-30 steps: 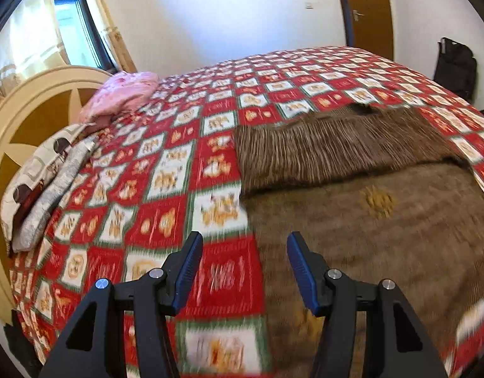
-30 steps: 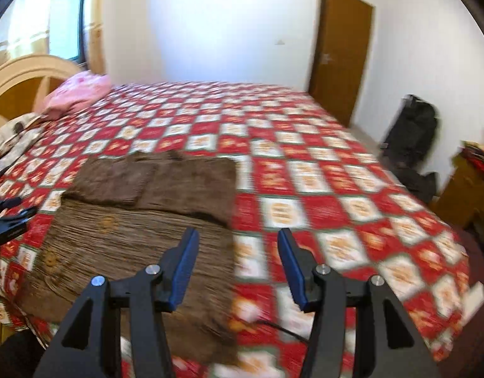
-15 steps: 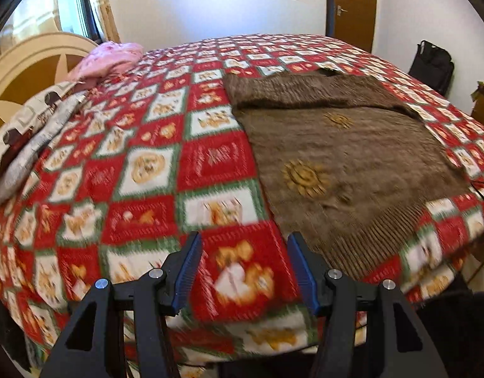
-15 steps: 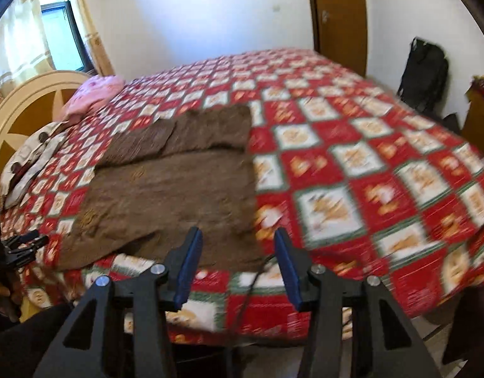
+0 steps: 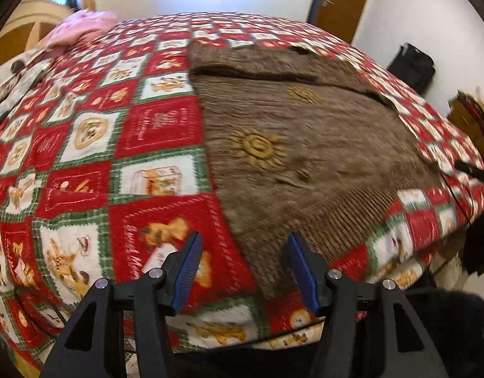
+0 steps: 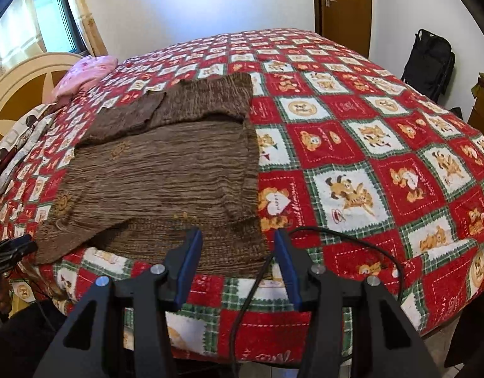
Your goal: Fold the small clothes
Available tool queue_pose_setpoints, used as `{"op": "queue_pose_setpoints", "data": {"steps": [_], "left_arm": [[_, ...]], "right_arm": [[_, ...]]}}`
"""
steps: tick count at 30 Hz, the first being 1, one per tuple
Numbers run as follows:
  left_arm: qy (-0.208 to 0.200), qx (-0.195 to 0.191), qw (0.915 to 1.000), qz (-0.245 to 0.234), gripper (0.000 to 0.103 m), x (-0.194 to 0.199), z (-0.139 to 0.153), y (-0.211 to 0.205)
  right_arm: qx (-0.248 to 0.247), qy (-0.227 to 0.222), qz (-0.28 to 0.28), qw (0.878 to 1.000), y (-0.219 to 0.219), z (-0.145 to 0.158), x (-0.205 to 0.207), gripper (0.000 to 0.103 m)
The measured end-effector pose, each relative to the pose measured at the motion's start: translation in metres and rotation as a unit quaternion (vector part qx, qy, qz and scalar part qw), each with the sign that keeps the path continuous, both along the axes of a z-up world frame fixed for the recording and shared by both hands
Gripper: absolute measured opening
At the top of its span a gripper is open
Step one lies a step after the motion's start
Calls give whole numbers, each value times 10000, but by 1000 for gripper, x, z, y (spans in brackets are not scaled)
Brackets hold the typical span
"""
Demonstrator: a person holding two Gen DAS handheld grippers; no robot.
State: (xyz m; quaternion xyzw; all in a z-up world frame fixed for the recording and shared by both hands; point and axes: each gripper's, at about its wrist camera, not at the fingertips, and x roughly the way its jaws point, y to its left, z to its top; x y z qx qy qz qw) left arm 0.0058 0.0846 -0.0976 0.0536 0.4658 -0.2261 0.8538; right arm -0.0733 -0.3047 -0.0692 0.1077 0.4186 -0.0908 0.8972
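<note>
Bedspread (image 5: 153, 126) motion-blurred beside sweater (image 5: 305, 157)

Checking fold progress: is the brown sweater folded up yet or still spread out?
Mostly spread: the brown sweater lies flat on the quilt, only its sleeves folded across the top.

Motion-blurred brown sweater (image 5: 305, 157); cropped headboard (image 6: 18, 94) at left edge.

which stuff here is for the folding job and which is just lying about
Job:
- brown knit sweater with sun motifs
- left gripper, open
- right gripper, open

Lying about:
- pink pillow
- black backpack
- red checked bedspread
</note>
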Motion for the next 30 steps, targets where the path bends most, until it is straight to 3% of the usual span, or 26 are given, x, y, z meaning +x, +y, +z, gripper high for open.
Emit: {"op": "queue_pose_setpoints", "data": {"steps": [8, 12, 15, 16, 17, 19, 21, 23, 27, 30], "left_arm": [[39, -211, 9997, -138, 55, 1, 3, -20], [-159, 41, 9997, -189, 36, -1, 2, -31], [-127, -29, 9998, -150, 31, 1, 2, -27], [-106, -57, 9998, -155, 29, 2, 3, -26], [-95, -85, 9998, -164, 25, 2, 5, -25], [-66, -153, 9997, -180, 19, 2, 7, -25], [-63, -140, 9996, -231, 7, 2, 9, -28], [-56, -156, 9994, -297, 7, 5, 14, -31], [-137, -326, 9988, -340, 7, 23, 33, -33], [-323, -570, 9976, -223, 7, 49, 55, -32]], "right_arm": [[-278, 298, 132, 9991, -6, -15, 7, 50], [-442, 372, 257, 9980, -3, -19, 20, 50], [-322, 412, 344, 9980, -7, -23, 36, 49], [-323, 442, 400, 9977, -5, -24, 39, 41], [-321, 517, 545, 9967, -1, -27, 44, 25], [-384, 654, 819, 9938, 8, -31, 49, 8], [-668, 729, 905, 9910, 17, -31, 49, 7], [-820, 614, 805, 9915, 17, -22, 45, 6], [-393, 5, 709, 9967, 0, 16, 41, 6], [-316, -166, 785, 9963, -4, 34, 58, 6]]}}
